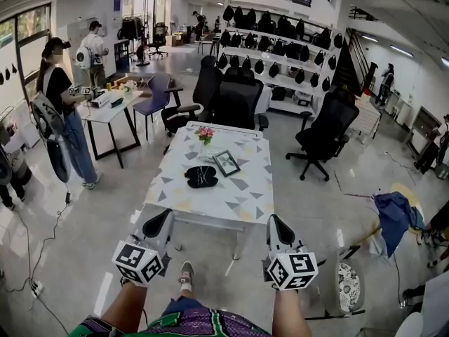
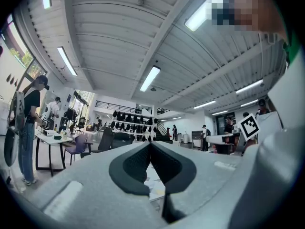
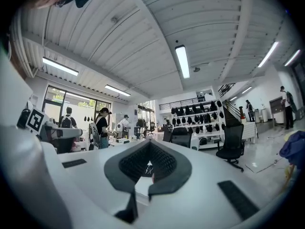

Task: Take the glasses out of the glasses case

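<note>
A black glasses case (image 1: 202, 176) lies near the middle of the white patterned table (image 1: 238, 195) in the head view. Whether it holds glasses is too small to tell. Both grippers hang in front of the table's near edge, well short of the case and above the floor. My left gripper (image 1: 161, 221) has its jaws closed tip to tip with nothing between them, as the left gripper view (image 2: 150, 144) confirms. My right gripper (image 1: 277, 225) is likewise shut and empty in the right gripper view (image 3: 149, 143).
A small picture frame (image 1: 226, 163) stands just behind the case, and a pot of flowers (image 1: 205, 133) stands at the table's far end. Black office chairs (image 1: 237, 100) crowd behind the table. A person (image 1: 64, 111) stands by a desk (image 1: 109, 111) at the left. Blue cloth (image 1: 394, 215) lies on the floor at the right.
</note>
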